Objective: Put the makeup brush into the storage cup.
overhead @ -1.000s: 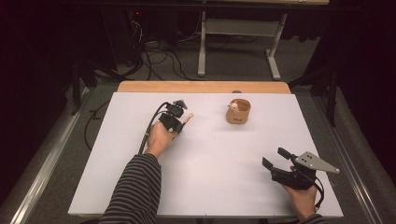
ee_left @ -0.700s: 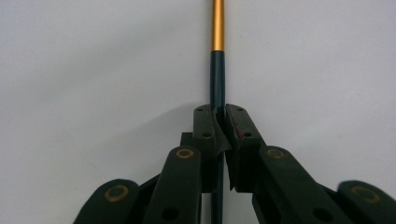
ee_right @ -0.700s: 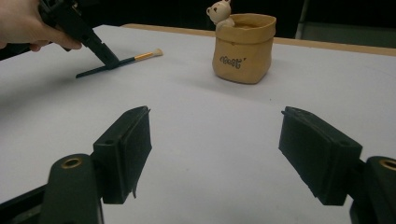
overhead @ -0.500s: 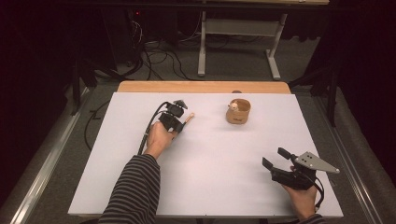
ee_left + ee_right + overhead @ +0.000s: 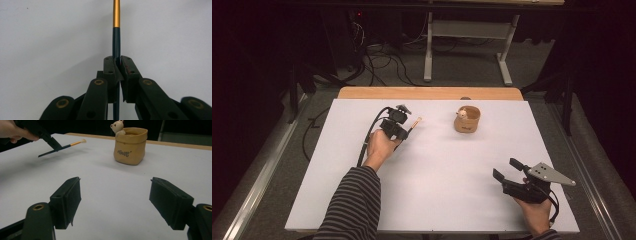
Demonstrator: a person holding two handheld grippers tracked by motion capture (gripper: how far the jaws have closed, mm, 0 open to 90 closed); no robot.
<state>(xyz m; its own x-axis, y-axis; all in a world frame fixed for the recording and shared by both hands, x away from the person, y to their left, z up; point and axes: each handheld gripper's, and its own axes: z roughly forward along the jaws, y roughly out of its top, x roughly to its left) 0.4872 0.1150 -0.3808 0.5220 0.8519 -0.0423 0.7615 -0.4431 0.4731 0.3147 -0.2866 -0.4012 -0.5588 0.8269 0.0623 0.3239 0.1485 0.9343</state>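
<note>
1. In the high view, a white table [image 5: 432,190] is taking up the lower two thirds of the frame, with a strip of bare wood showing along its far edge.
2. A person's left hand [image 5: 379,147], coming out of a striped sleeve [image 5: 349,207], is holding the left gripper [image 5: 404,127] left of centre in the upper half of the table.
3. The left gripper's jaws are pressing together on a thin brush [image 5: 414,124], gripping its dark handle partway along.
4. In the left gripper view, the brush [image 5: 116,37] is running straight up the middle of the frame between the closed jaws, its dark handle giving way to a gold band near the top edge.
5. In the right gripper view, the brush [image 5: 67,145] is sitting at upper left, tilted, its pale bristle tip pointing right and raised above the table.
6. A small tan pot [image 5: 467,120] is standing upright on the table, right of the brush and apart from it; a little bear figure [image 5: 461,114] is peeking over its rim.
7. In the right gripper view, the pot [image 5: 130,145] is standing at top centre, with dark lettering on its front.
8. The right hand [image 5: 537,212] is holding the right gripper [image 5: 508,170] at the lower right of the table, well apart from the pot.
9. The right gripper's jaws are standing wide apart with nothing between them.
</note>
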